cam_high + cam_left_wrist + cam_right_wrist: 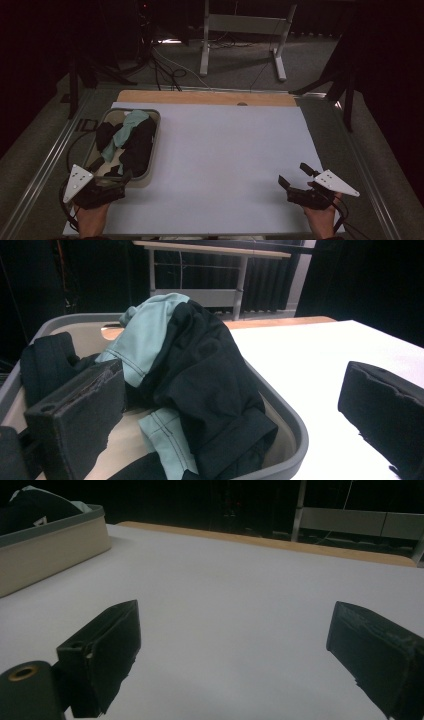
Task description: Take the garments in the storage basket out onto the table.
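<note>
left tool (120, 181) was spread wide at the bin (155, 142) rim, so it risked grabbing the black garment (205, 375) and teal one (150, 335) together.

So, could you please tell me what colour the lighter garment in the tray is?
Pale mint green with darker stitching, the lighter garment shows best in the left gripper view.

No readable text, label, brand, number or sign in any view. Garments in tray (154, 131): plain black and pale green cloth, stitching only, no print visible. Grey plates on grippers: small dark holes, no lettering legible. Table cover blank.
</note>
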Motion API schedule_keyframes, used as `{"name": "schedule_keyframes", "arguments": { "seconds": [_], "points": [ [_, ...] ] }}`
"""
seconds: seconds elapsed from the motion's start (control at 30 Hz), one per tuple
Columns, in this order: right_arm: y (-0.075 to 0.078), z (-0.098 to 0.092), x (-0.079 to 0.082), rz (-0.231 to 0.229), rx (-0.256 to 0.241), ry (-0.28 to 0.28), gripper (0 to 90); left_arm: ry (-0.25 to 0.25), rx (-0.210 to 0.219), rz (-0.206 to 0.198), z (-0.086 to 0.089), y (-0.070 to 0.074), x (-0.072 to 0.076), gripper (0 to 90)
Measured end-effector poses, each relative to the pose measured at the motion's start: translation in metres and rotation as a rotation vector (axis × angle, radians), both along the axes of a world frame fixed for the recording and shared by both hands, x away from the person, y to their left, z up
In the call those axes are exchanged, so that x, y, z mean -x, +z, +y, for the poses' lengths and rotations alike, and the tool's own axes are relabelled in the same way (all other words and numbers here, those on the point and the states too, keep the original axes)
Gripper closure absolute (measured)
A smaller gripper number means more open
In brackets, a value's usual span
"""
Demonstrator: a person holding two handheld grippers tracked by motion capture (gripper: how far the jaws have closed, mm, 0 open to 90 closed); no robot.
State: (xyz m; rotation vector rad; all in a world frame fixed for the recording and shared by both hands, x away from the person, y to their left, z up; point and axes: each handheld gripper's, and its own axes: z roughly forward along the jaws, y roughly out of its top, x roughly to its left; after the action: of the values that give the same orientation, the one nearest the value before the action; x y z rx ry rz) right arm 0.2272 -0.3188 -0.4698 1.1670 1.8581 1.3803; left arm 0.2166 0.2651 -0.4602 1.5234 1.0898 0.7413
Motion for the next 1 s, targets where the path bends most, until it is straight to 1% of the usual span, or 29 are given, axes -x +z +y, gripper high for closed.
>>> {"name": "schedule_keyframes", "arguments": {
  "seconds": [0.1,0.2,0.3,0.33,0.4,0.5,0.57,0.67,0.73,0.93,1.0],
  "points": [
    [-0.001,0.0,0.0,0.001,0.003,-0.002,7.1,0.002,-0.002,0.002,0.0,0.0,0.001,0.2],
    [-0.002,0.001,0.0,0.006,0.0,0.0,7.1,0.016,0.003,0.005,0.001,0.0,0.001,0.2],
    [-0.005,0.003,-0.001,0.018,0.005,0.0,7.1,0.035,0.037,0.009,0.005,-0.001,0.001,0.3],
    [-0.005,0.004,-0.001,0.013,0.013,0.001,7.0,0.042,0.036,0.01,0.006,0.0,0.0,0.2],
    [-0.005,0.004,0.0,0.012,0.015,-0.001,7.1,0.04,0.036,0.011,0.006,0.0,0.0,0.3],
    [-0.005,0.004,0.002,0.01,0.011,-0.004,7.0,0.03,0.024,0.017,0.004,0.003,-0.002,0.2],
    [-0.005,0.003,0.003,0.003,0.006,-0.013,7.0,0.029,0.008,0.024,0.003,0.004,-0.004,0.3],
    [-0.005,0.003,0.004,0.005,0.006,-0.013,7.0,0.021,-0.006,0.04,0.001,0.008,-0.008,0.2],
    [-0.005,0.003,0.004,0.005,0.005,-0.011,7.0,0.017,-0.02,0.038,0.0,0.012,-0.01,0.2],
    [-0.005,0.003,0.004,0.004,0.009,-0.012,7.0,0.011,-0.008,0.024,0.001,0.024,-0.017,0.2],
    [-0.005,0.003,0.004,0.004,0.009,-0.013,7.0,0.009,-0.01,0.023,0.001,0.027,-0.019,0.2]
  ]
}}
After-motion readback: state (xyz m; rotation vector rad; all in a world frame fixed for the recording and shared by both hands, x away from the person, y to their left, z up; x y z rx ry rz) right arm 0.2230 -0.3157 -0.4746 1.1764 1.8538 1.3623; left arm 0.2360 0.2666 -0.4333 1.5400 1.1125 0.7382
